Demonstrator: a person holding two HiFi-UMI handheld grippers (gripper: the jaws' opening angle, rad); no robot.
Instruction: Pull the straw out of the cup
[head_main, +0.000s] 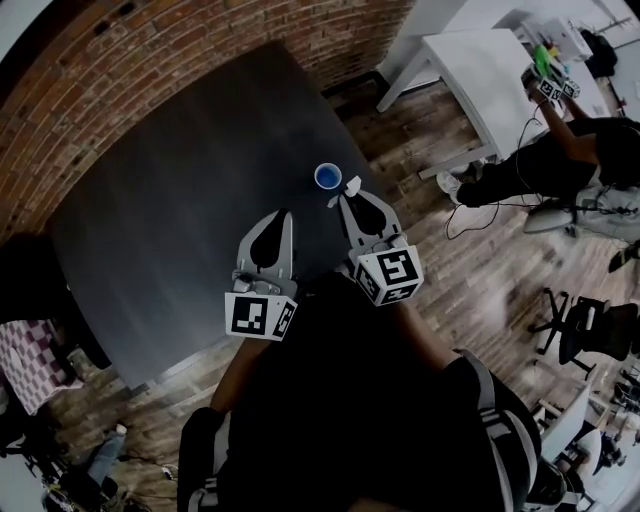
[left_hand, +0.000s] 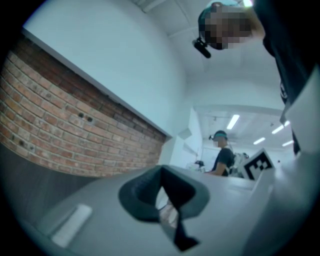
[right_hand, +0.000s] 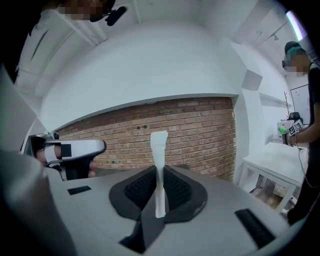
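A small blue cup (head_main: 327, 176) stands upright near the far right edge of the dark table (head_main: 180, 220), and no straw shows in it. My right gripper (head_main: 342, 197) hovers just right of the cup, shut on a white paper-wrapped straw (head_main: 351, 184). In the right gripper view the straw (right_hand: 159, 150) stands upright, pinched between the black pads (right_hand: 176, 187) of that gripper (right_hand: 159, 172). My left gripper (head_main: 284, 214) hangs over the table, nearer me and left of the cup, with its jaws together. The left gripper view faces up along that gripper (left_hand: 164, 187), away from the cup.
A brick wall (head_main: 150, 60) runs behind the table. On the wooden floor (head_main: 470, 270) at the right are a white table (head_main: 480, 70), a seated person (head_main: 570, 160) holding other grippers, and office chairs (head_main: 585, 330). The left gripper (right_hand: 70, 149) also appears at the right gripper view's left.
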